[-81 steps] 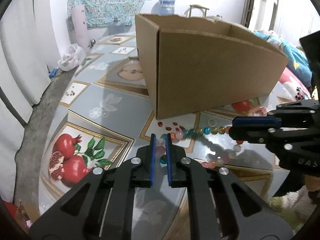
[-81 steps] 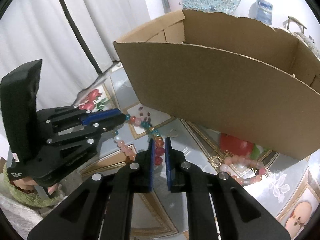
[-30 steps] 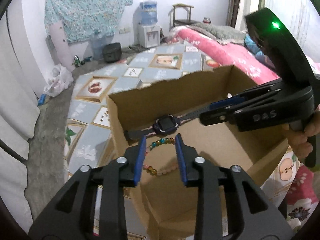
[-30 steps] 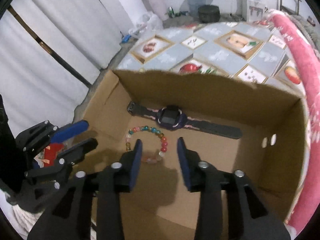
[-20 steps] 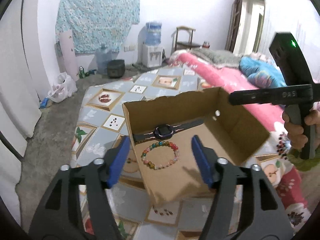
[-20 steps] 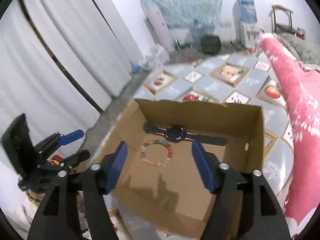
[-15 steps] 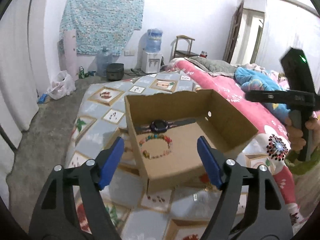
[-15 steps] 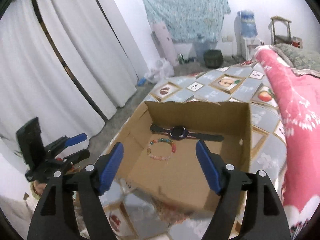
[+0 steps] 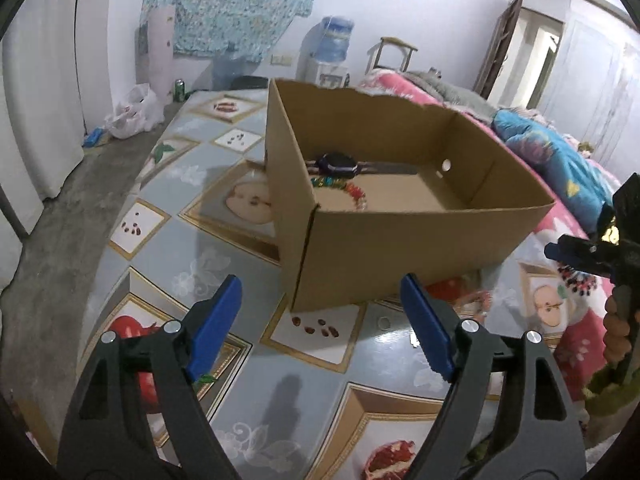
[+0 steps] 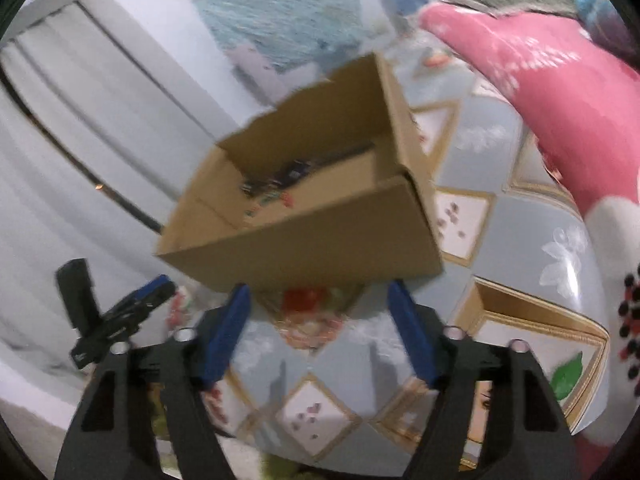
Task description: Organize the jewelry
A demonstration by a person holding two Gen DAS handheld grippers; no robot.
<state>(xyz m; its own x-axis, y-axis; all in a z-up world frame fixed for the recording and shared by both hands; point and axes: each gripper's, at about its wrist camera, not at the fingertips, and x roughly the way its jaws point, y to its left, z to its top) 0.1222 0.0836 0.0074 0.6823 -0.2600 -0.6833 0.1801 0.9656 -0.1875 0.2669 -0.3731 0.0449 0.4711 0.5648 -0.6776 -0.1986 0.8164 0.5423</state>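
An open cardboard box (image 9: 420, 248) stands on the patterned mat. Inside it lie a dark watch (image 9: 338, 164) and a coloured bead bracelet (image 9: 348, 192). My left gripper (image 9: 320, 292) hangs in front of the box's near corner, above the mat, its jaws opening with nothing between them. My right gripper (image 10: 318, 292) is low before the box (image 10: 312, 252), jaws wide but closing, also empty. Just past it, pinkish beads (image 10: 308, 328) lie blurred on the mat at the box's foot. Each gripper shows in the other's view: the right gripper (image 9: 580, 256) and the left gripper (image 10: 132, 312).
The fruit-patterned mat (image 9: 208, 240) spreads around the box. A pink blanket (image 10: 560, 92) lies to the right, white curtains (image 10: 60, 128) to the left. A plastic bag (image 9: 132, 112) and a water dispenser (image 9: 332, 52) stand at the far wall. A hand (image 9: 618, 332) holds the right gripper.
Both grippers carried the bead bracelet from the mat into the box and let it go. Their jaws opened, and both drew back and down to in front of the box.
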